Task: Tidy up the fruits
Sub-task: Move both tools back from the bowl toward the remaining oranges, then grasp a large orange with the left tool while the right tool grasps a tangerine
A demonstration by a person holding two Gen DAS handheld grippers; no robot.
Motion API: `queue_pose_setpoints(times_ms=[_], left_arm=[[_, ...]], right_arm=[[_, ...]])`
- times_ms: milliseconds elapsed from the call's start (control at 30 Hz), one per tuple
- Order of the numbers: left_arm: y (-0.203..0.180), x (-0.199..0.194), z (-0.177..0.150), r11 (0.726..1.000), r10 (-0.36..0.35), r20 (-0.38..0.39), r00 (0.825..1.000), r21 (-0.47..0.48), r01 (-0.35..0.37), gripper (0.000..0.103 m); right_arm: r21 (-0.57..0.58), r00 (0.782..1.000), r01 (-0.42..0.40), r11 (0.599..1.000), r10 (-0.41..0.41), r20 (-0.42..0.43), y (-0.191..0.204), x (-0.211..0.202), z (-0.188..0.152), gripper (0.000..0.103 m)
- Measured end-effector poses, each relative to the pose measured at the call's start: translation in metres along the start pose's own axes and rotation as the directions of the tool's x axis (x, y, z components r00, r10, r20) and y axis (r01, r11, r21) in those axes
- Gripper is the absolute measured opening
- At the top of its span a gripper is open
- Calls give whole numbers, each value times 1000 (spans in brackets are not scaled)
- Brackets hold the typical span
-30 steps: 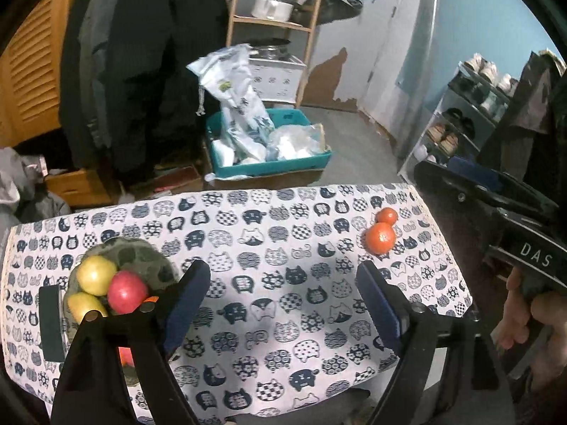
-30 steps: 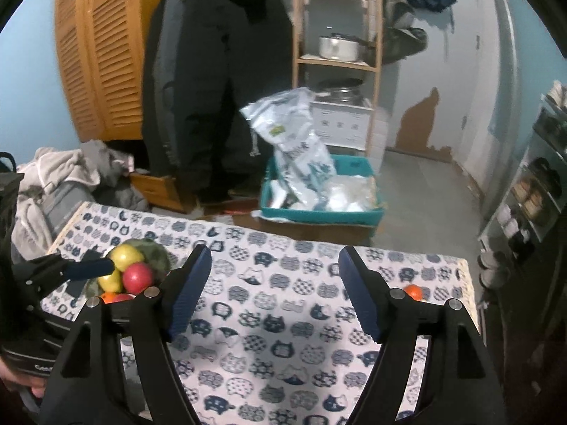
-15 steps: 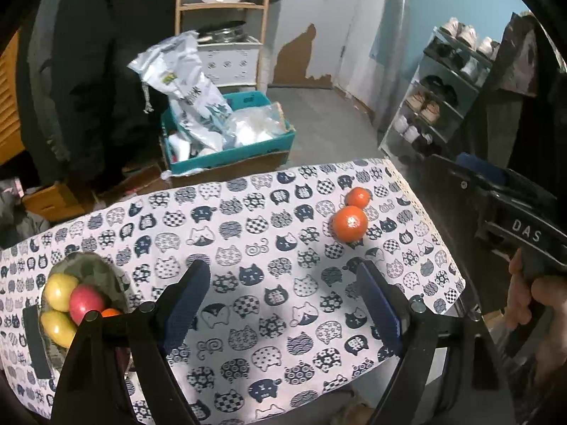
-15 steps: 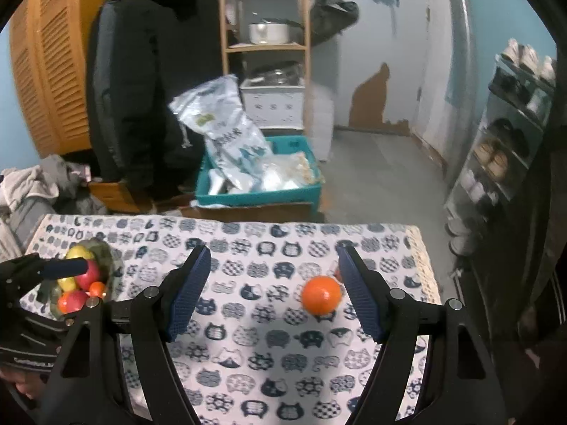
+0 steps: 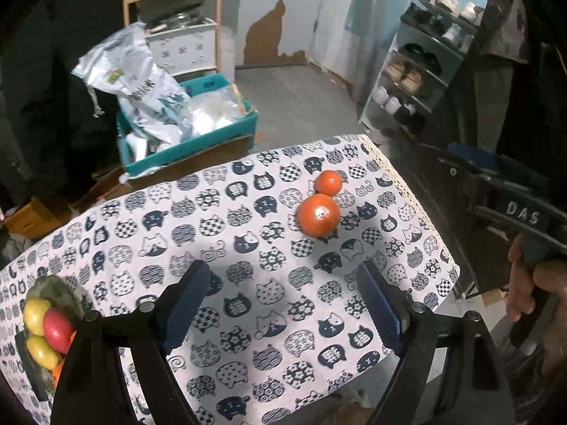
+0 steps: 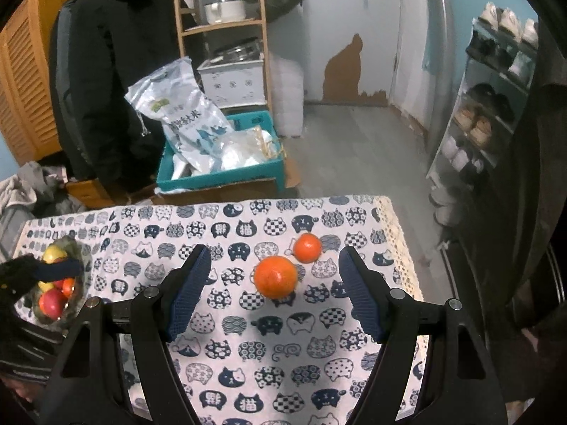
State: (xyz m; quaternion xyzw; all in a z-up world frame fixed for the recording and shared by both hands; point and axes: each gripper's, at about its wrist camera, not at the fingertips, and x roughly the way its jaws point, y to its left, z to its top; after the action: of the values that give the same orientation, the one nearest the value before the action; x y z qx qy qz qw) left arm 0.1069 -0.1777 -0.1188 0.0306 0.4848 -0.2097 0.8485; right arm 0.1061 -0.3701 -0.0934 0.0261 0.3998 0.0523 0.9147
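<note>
1. The left gripper point(image 5: 283, 308) fills the bottom of its view, jaws apart with nothing between them, above the cat-print tablecloth point(image 5: 230, 248).
2. The right gripper point(image 6: 274, 290) stands the same way, jaws apart and empty.
3. A large orange point(image 6: 275, 276) lies on the cloth at centre frame in the right view, seen between the blue pads but not touched.
4. A smaller orange point(image 6: 307, 247) sits just beside it, up and to the right.
5. A fruit bowl point(image 5: 53, 287) at the lower left edge holds yellow and red fruit.
</note>
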Motion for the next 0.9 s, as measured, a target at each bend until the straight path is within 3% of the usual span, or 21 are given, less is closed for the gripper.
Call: queue_pose_setpoints(times_ms=[233, 467, 900], left_arm=[[-5, 31, 30, 999, -32, -23, 999, -39, 31, 86], [-8, 68, 53, 998, -41, -50, 998, -57, 38, 87], [-30, 160, 59, 992, -79, -169, 982, -108, 61, 87]], right_arm=[[10, 999, -17, 1000, 17, -46, -22, 14, 27, 75], [-32, 990, -14, 999, 9, -141, -41, 55, 53, 75], [3, 935, -23, 1000, 23, -355, -74, 160, 35, 75]])
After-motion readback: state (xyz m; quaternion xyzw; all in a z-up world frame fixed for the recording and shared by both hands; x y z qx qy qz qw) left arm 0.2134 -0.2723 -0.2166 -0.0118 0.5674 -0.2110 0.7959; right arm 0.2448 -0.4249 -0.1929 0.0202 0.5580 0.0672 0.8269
